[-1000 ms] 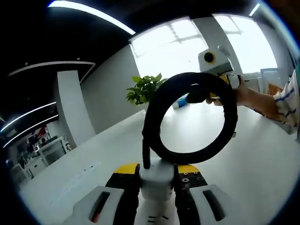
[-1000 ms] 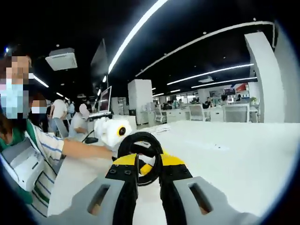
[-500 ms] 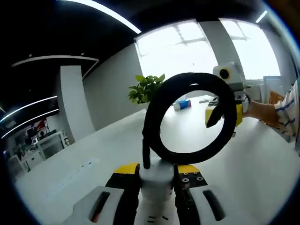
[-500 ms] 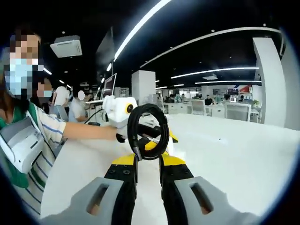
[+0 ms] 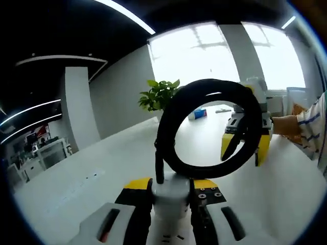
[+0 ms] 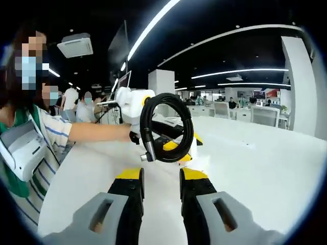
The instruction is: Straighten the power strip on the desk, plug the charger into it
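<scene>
From my left gripper (image 5: 171, 191) view, the fingers are pinched tight on the white charger (image 5: 171, 196) at 6 o'clock, and its black cable (image 5: 207, 127) stands up from it as a coiled loop filling the middle of the picture. Through that loop, out toward 3 o'clock, I can see my right gripper (image 5: 245, 145) hanging above the white surface (image 5: 102, 178) with its yellow-tipped fingers spread apart and nothing between them, a hand (image 5: 286, 125) and striped sleeve (image 5: 314, 125) behind it. There's a plant (image 5: 161, 94) at about 12 o'clock against the bright windows. In the right gripper (image 6: 161, 176) view, my own fingers rise from 6 o'clock with a clear gap and hold nothing. Just past their tips the left gripper (image 6: 171, 148) faces me, cable (image 6: 166, 127) loop upright in front of it, the charger itself mostly hidden behind the coil. A person in a striped top (image 6: 46, 138) is at 9 o'clock, arm reaching to that gripper, more people further back. I can't pick out the power strip for sure in either view.
</scene>
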